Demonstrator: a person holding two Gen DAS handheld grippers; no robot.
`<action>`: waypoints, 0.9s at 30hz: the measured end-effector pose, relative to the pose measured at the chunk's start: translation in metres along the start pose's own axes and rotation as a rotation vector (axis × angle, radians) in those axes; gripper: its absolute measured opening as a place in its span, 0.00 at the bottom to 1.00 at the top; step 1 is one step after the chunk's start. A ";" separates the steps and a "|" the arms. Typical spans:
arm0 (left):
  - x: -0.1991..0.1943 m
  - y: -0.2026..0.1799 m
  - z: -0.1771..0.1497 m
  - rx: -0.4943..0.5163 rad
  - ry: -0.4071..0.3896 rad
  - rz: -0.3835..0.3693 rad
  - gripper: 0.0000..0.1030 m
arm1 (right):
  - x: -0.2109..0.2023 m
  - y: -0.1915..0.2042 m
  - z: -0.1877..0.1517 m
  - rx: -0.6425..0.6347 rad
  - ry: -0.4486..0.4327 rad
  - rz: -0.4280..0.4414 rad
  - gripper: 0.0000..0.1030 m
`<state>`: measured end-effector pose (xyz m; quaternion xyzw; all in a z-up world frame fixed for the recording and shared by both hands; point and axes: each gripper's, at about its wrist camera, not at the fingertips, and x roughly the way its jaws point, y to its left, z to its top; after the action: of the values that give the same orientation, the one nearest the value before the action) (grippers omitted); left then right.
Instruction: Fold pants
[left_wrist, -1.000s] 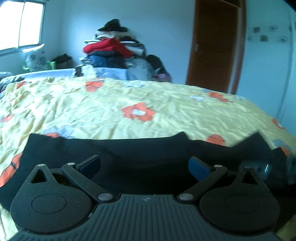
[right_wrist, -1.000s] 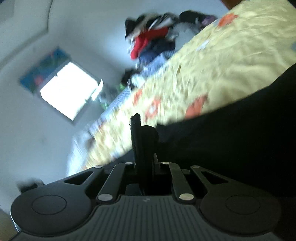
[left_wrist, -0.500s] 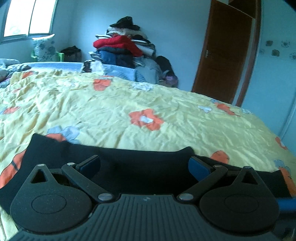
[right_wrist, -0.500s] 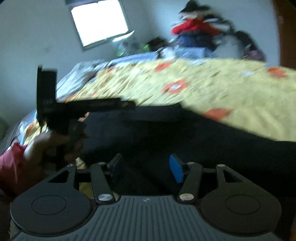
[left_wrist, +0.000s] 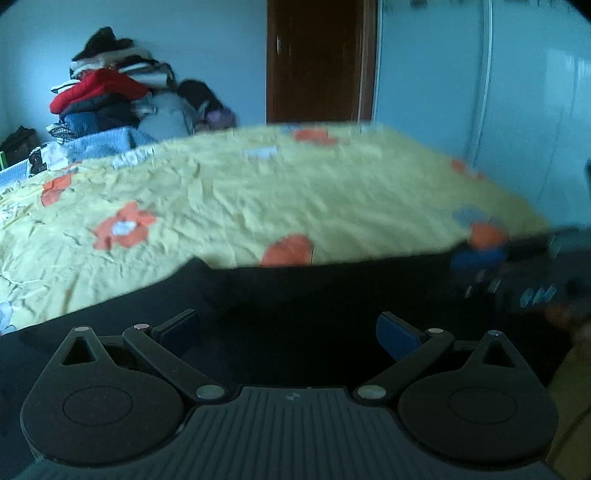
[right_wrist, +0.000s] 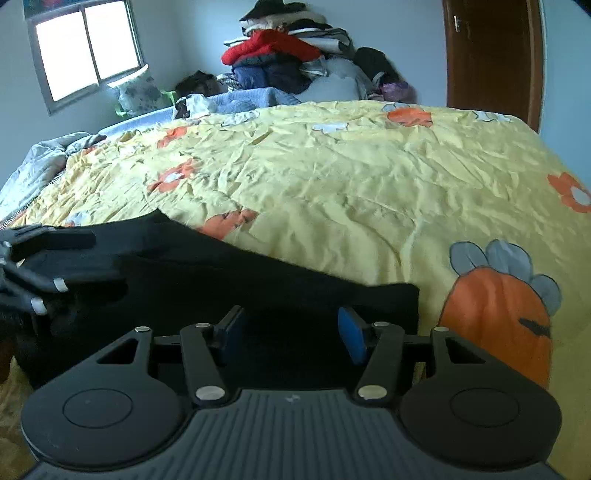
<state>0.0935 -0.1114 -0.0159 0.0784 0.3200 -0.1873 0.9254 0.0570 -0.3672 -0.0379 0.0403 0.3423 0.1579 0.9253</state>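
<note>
We see black pants (right_wrist: 258, 291) lying flat on the near part of a bed (right_wrist: 351, 192) covered by a yellow sheet with orange flowers. No box, basket or other container shows in either view; the nearest thing to one is the loose heap of clothes (right_wrist: 284, 55) piled against the far wall, with a red garment near its top.

The left gripper (left_wrist: 288, 328) stands wide apart, and we see only dark cloth under the gap, not whether it touches. The right gripper (right_wrist: 291, 334) has just been opening; its jaws now stand partly apart over the pants' right end, and nothing is pinched between the blue pads (right_wrist: 351, 334).

Much is hard to read. The left wrist view is smeared by motion, so the right tool at its right edge is only a blur of blue and black. In the right wrist view the left tool is cut off by the left edge. The pants are so dark that we cannot make out folds, seams or which end is the waist, and their near edge is hidden behind both tool bodies. A door (right_wrist: 491, 55) and a window (right_wrist: 85, 48) show beyond.

We can read no writing or label anywhere.
</note>
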 end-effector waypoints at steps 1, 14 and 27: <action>0.007 -0.002 -0.001 0.008 0.031 0.021 0.97 | 0.000 -0.002 0.001 0.004 -0.006 0.010 0.53; -0.005 -0.005 -0.026 0.034 0.020 0.018 1.00 | -0.031 0.036 -0.035 -0.211 0.060 -0.100 0.62; -0.004 0.003 -0.037 -0.051 -0.028 0.010 1.00 | -0.016 0.075 -0.037 -0.164 0.031 -0.083 0.69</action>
<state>0.0710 -0.0979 -0.0429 0.0537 0.3115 -0.1752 0.9324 0.0018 -0.3024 -0.0421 -0.0521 0.3439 0.1475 0.9259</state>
